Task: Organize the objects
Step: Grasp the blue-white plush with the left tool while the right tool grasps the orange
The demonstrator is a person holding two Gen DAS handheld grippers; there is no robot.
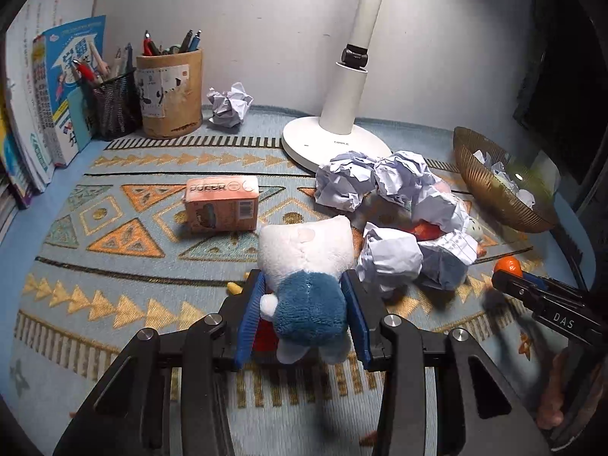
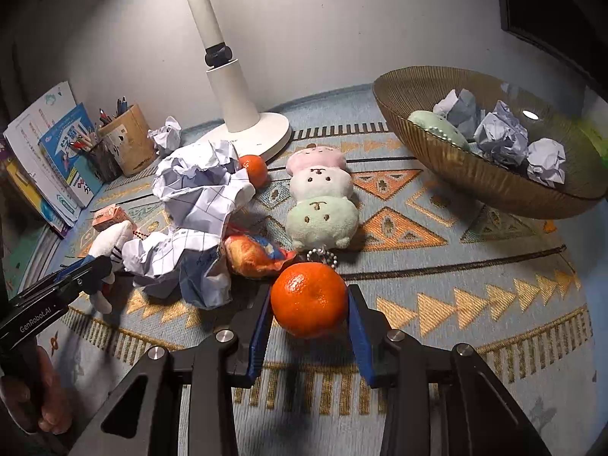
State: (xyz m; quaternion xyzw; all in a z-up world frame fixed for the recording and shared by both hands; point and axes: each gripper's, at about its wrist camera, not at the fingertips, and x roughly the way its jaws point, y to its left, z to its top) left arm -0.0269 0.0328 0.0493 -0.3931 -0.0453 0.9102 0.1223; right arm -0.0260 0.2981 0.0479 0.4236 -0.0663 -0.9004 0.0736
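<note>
Left wrist view: the left gripper (image 1: 306, 296) has its blue pads pressed against both sides of a white-and-blue plush toy (image 1: 307, 277), low in the centre of the frame above the patterned cloth (image 1: 114, 266). Crumpled paper balls (image 1: 380, 190) lie heaped at centre right, beside the white lamp base (image 1: 330, 144). Right wrist view: the right gripper (image 2: 309, 315) clamps an orange (image 2: 308, 299) at lower centre, with the amber bowl (image 2: 475, 178) at upper right holding more paper.

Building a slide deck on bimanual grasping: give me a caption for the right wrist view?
Right gripper clamps a mandarin above the patterned cloth, beside crumpled paper.
</note>
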